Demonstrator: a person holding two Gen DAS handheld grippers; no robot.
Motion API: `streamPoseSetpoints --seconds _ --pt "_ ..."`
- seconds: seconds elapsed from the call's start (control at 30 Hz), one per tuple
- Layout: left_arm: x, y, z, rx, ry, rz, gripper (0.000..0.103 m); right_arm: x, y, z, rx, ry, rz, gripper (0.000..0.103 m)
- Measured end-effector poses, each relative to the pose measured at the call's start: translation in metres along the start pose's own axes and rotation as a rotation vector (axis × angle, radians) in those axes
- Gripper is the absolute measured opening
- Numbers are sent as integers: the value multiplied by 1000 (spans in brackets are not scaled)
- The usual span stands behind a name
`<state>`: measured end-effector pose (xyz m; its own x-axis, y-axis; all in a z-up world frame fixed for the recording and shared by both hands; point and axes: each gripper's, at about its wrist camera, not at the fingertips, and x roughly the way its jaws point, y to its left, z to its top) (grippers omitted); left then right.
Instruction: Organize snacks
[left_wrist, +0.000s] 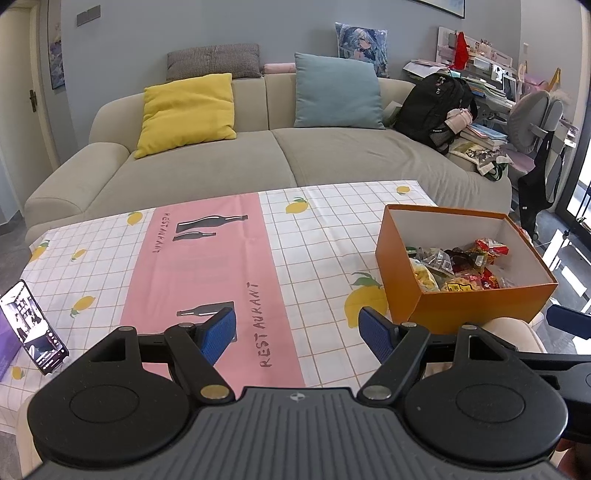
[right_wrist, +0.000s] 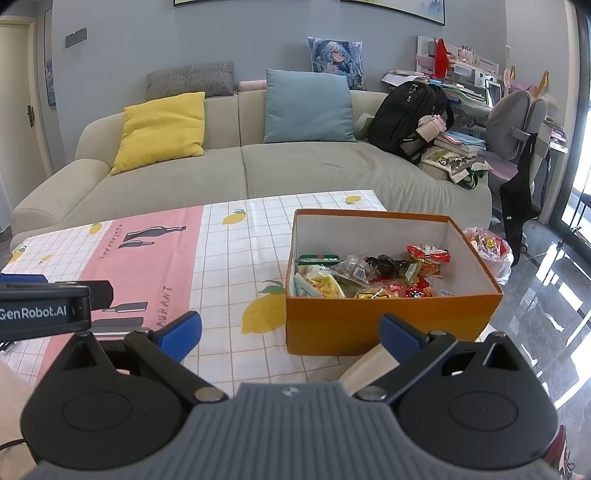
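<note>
Both my grippers hang low over the near edge of the surface, which is covered in a lemon-print cloth with a pink band. My left gripper has its blue fingers spread wide apart with nothing between them; my right gripper is the same, splayed and empty, aimed at the near wall of the orange box.

The snacks lie heaped in the box, which sits on the right part of the surface, close to its right edge. The cloth around it looks bare of loose packets. A phone stands propped at the far left, and a plastic bag of snacks sits on the floor beyond the box.

The risks I judge from here: the box wall is tall, so reaching in low could shove the box toward the edge. The packets are slippery and overlapping, so a pinch could catch two at once or crush the crisp ones.
</note>
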<state>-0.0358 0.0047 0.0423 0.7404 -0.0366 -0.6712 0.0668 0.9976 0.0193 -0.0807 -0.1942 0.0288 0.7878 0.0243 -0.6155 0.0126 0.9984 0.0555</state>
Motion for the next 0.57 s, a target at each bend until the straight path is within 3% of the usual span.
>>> streamPoseSetpoints --seconds 0.57 --pt "1 -2 0 1 0 -2 89 0 1 1 0 2 -1 100"
